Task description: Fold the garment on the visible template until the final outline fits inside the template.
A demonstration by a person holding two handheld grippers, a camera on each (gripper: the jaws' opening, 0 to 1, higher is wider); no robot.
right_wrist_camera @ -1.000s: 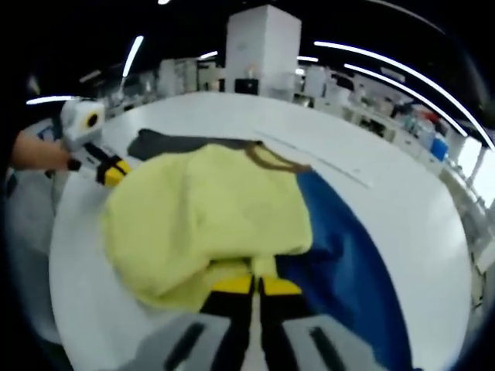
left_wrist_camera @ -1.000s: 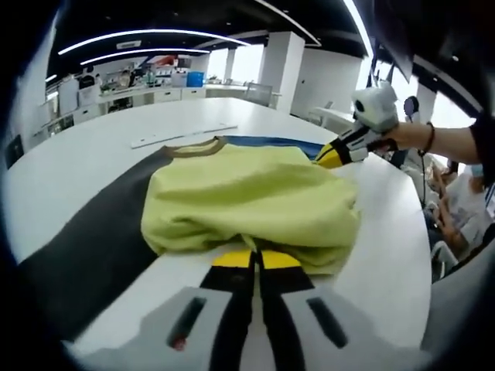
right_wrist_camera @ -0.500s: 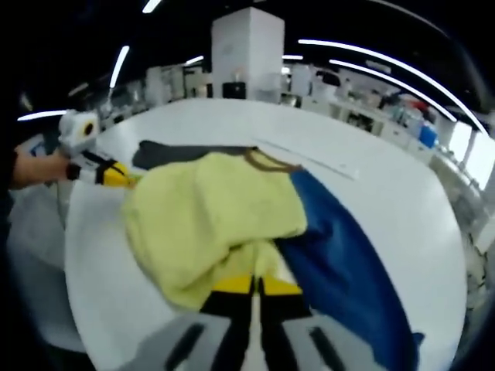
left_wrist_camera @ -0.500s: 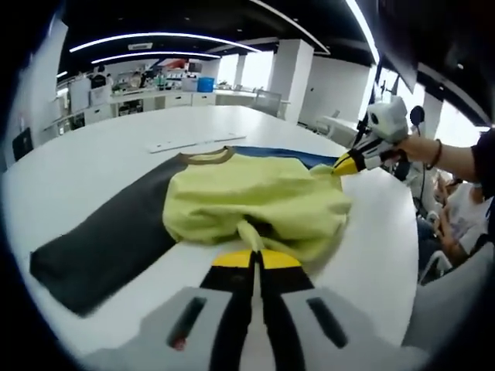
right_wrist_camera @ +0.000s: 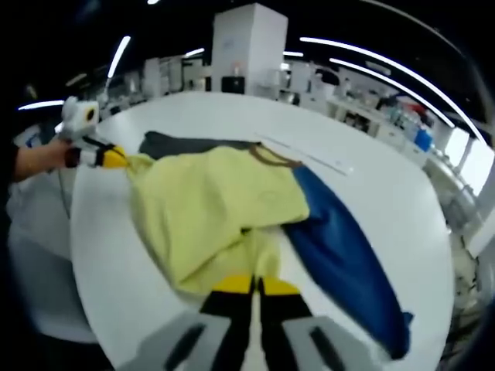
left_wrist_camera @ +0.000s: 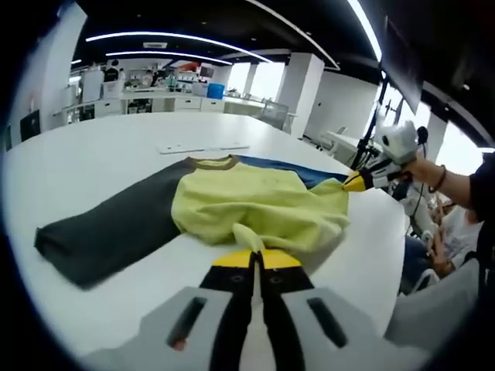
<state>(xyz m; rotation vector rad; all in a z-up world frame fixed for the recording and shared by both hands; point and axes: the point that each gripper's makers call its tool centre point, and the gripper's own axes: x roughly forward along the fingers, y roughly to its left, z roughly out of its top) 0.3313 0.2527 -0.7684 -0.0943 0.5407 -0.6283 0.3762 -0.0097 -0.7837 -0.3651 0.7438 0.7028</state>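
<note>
Table (left_wrist_camera: 93, 154) first: it is big, round and white, and it holds my work. On it lies a shirt (left_wrist_camera: 255, 205) with a yellow body, a brown neck band, one dark grey sleeve (left_wrist_camera: 108, 232) and one blue sleeve (right_wrist_camera: 340, 247). The grey sleeve lies flat and stretched out to one side. The blue sleeve lies flat on the other side.

My left gripper (left_wrist_camera: 256, 259) has its jaws pressed together on a bit of the yellow hem, which sticks up in a small fold. My right gripper (right_wrist_camera: 254, 284) is also clenched on the yellow cloth, at another spot on the same edge. In the left gripper view I see my right gripper (left_wrist_camera: 363, 180) far off, holding a corner of the shirt near the table edge. My hand (left_wrist_camera: 421, 166) is on it.

A long thin white strip (left_wrist_camera: 203, 146) lies on the table past the neck band.

Around the table is a large room with white pillars (right_wrist_camera: 246, 46), long curved ceiling lights (left_wrist_camera: 178, 37) and desks (left_wrist_camera: 155, 100) by the windows.
</note>
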